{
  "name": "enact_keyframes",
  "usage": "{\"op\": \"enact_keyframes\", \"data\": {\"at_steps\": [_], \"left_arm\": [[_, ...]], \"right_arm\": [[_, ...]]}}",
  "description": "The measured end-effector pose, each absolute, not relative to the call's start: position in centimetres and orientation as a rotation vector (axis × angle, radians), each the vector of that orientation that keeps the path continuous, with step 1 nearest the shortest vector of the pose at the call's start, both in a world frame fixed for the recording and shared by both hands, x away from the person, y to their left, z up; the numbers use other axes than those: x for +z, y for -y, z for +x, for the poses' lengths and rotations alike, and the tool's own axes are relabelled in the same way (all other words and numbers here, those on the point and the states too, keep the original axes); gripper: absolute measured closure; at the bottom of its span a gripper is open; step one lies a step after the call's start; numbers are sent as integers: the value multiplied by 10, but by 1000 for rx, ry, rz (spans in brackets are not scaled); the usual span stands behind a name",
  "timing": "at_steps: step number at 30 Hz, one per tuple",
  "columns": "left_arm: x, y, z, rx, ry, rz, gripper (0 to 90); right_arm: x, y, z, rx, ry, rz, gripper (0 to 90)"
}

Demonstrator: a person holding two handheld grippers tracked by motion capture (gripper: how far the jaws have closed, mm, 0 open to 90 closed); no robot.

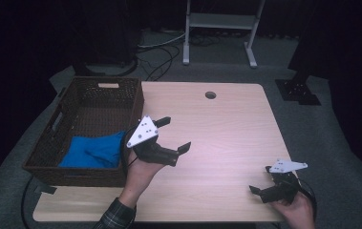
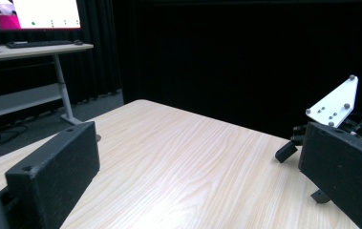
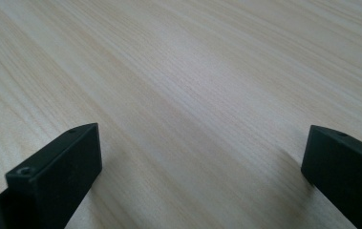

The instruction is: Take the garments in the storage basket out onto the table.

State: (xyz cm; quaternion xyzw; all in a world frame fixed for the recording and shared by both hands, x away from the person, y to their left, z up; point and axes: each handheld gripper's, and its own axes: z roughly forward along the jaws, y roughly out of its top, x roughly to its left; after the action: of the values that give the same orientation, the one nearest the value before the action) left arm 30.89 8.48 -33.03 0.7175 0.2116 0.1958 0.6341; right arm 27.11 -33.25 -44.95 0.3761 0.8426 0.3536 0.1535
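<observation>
My left gripper (image 1: 174,134) is held a little above the light wood table (image 1: 226,138), just right of a brown wicker basket (image 1: 80,102). Its jaws stand wide apart with nothing between them, which the left gripper view (image 2: 197,176) confirms. A blue cloth (image 1: 95,151) lies crumpled in the basket's near end. Close to the table's front right corner, my right gripper (image 1: 260,179) is open and empty, jaws pointing left. In the right gripper view (image 3: 202,167) its jaws frame bare wood. The left gripper view also catches the right gripper (image 2: 334,107) farther off, with its white plate.
A round cable hole (image 1: 210,95) sits near the table's far edge. Beyond the table a white desk frame (image 1: 219,21) stands on the grey floor, with cables (image 1: 157,52) beside it. A desk with a monitor (image 2: 35,12) is seen in the left gripper view.
</observation>
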Motion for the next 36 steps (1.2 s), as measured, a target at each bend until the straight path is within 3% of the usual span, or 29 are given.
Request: {"op": "enact_keyframes", "data": {"at_steps": [36], "left_arm": [[-295, -91, 317, 444, -530, 1639, 0]], "right_arm": [[-450, 332, 271, 1016, -2415, 1078, 0]]}}
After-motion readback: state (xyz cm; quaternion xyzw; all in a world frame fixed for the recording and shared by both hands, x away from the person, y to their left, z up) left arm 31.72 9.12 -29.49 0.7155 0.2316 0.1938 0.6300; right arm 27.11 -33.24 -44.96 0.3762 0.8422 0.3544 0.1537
